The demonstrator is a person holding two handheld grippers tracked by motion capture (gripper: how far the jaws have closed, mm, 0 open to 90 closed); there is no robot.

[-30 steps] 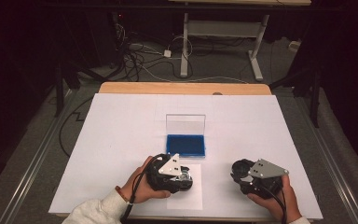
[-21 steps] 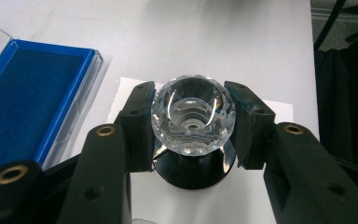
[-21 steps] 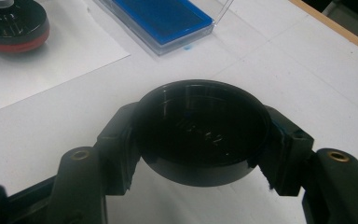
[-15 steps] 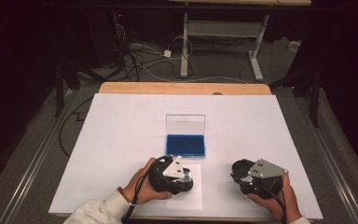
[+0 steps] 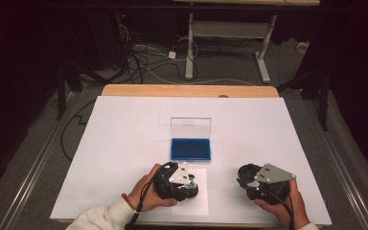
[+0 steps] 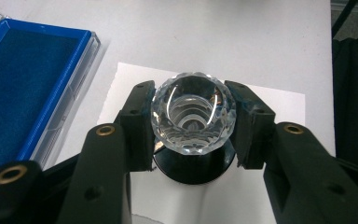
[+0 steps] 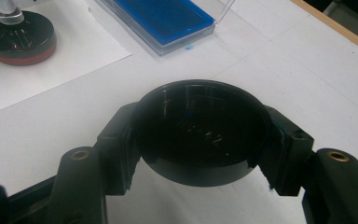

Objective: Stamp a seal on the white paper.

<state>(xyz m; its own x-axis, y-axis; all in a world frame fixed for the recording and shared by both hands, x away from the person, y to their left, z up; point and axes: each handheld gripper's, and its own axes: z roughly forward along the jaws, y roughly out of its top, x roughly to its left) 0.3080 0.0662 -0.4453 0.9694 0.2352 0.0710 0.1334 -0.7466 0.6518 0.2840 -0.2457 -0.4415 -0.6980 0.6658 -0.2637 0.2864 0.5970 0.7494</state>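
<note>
Dark room, cables [image 5: 143, 57] strewn on grey floor [image 5: 230, 67].

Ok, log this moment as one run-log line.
left gripper: shut on crystal-knob stamp, over paper sheet | right gripper: shut on black cap | blue ink pad: lid open

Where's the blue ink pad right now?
In the high view the blue ink pad lies open mid-table on the white table cover, just beyond the sheet of paper and the left hand-held gripper.
</note>
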